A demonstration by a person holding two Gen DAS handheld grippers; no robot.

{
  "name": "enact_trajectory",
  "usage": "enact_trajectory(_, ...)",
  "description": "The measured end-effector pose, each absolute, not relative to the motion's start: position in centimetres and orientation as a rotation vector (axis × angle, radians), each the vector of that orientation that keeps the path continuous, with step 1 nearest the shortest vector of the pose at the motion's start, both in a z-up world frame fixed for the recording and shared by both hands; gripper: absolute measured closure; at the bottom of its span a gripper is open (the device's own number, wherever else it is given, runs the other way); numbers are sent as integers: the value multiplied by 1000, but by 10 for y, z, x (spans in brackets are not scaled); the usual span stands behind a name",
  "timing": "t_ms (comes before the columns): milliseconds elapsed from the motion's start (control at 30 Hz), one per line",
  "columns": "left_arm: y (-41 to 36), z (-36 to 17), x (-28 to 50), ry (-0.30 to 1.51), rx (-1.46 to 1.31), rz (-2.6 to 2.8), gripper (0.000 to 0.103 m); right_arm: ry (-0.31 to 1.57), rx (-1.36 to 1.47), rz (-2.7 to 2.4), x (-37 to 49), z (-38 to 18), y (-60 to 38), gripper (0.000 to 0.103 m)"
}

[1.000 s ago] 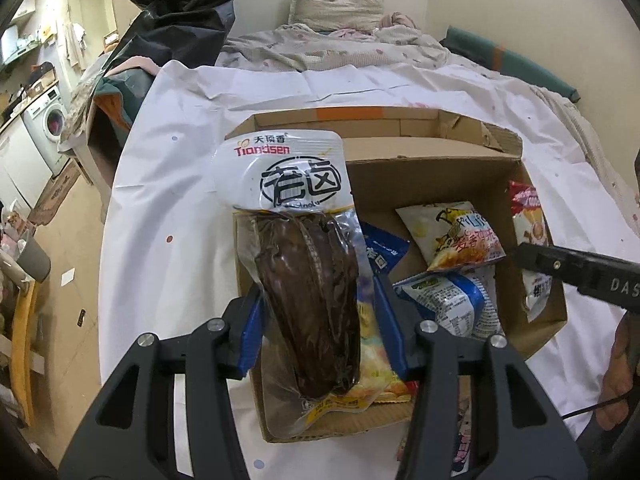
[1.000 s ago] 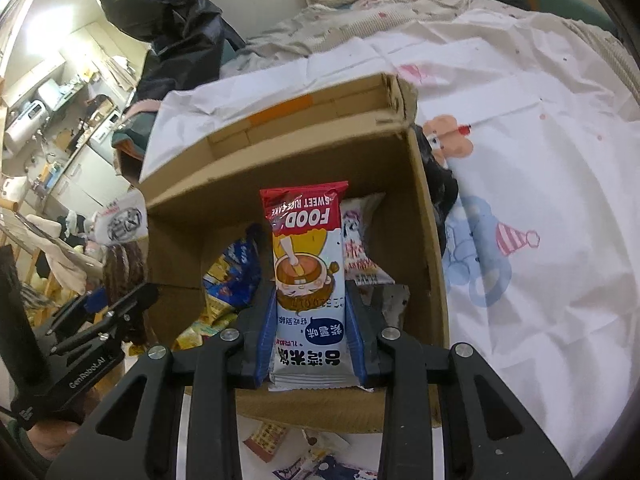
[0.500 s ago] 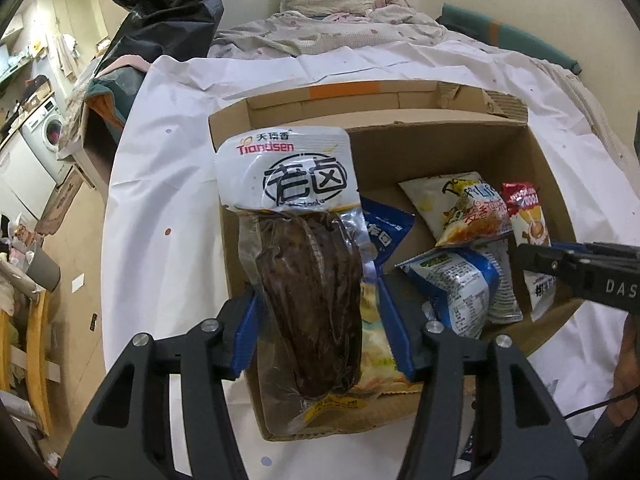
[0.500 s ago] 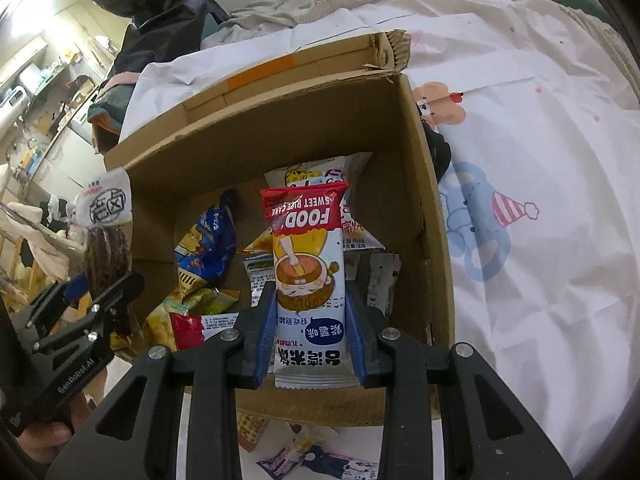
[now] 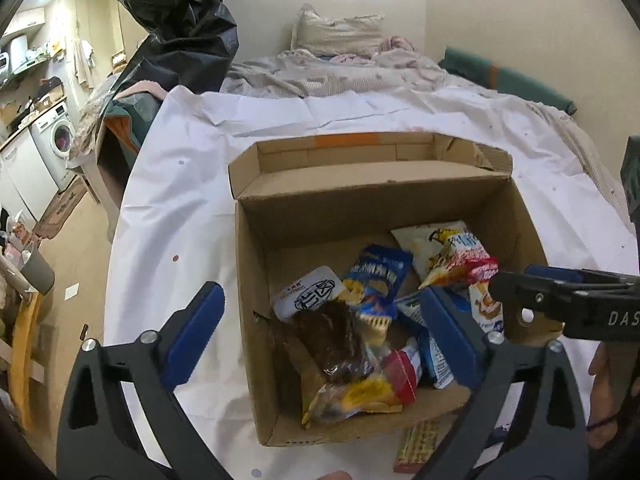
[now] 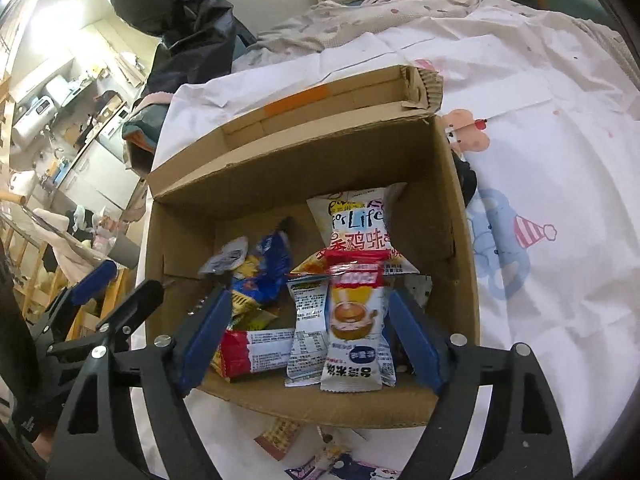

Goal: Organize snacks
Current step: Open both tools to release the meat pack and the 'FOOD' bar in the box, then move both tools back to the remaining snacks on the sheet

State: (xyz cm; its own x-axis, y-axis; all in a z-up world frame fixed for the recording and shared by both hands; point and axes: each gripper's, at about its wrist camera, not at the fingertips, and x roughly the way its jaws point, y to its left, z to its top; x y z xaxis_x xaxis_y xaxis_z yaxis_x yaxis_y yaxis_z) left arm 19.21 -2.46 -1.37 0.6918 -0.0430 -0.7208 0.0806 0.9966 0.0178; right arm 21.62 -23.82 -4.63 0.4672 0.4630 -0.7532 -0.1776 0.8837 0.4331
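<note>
An open cardboard box point(image 5: 256, 280) point(image 6: 464, 280) sits on a white sheet and holds several snack packs. The dark meat pack with a white label point(image 5: 332, 332) lies inside it at the left, below my left gripper point(image 5: 320, 292), whose jaws are opening wide with no pad touching it. The red and white cake pack point(image 6: 354, 320) lies in the box near its front wall. My right gripper point(image 6: 309, 296) hangs over it, jaws opening and pads clear of it. The right gripper's black finger point(image 5: 560, 304) shows at the right of the left wrist view.
Loose packets lie on the sheet in front of the box point(image 5: 416, 444) point(image 6: 280, 436). The box's back flap point(image 5: 360, 152) stands up. A black plastic bag point(image 5: 180, 24) and a pillow point(image 5: 340, 36) are behind. A floor drop and washing machine point(image 5: 56, 136) lie left.
Both grippers have opened. The meat pack has dropped out of the left jaws into the box, and the cake pack has slid from the right jaws down among the other snacks.
</note>
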Motion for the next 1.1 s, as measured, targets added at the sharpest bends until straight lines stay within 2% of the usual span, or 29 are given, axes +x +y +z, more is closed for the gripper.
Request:
enact_trajectory(233, -28, -23, 193, 842, 71, -73, 6, 1022, 297, 389, 215, -49, -240, 20)
enact_trajectory(567, -9, -7, 182, 855, -19, -37, 6, 1044, 306, 356, 191, -44, -264, 20)
enact_trajectory(833, 5, 17, 138, 810, -33, -38, 6, 1037, 307, 328, 145, -39, -292, 20)
enact_trajectory(1100, -4, 2, 100, 902, -96, -75, 6, 1083, 306, 292, 115, -49, -302, 20)
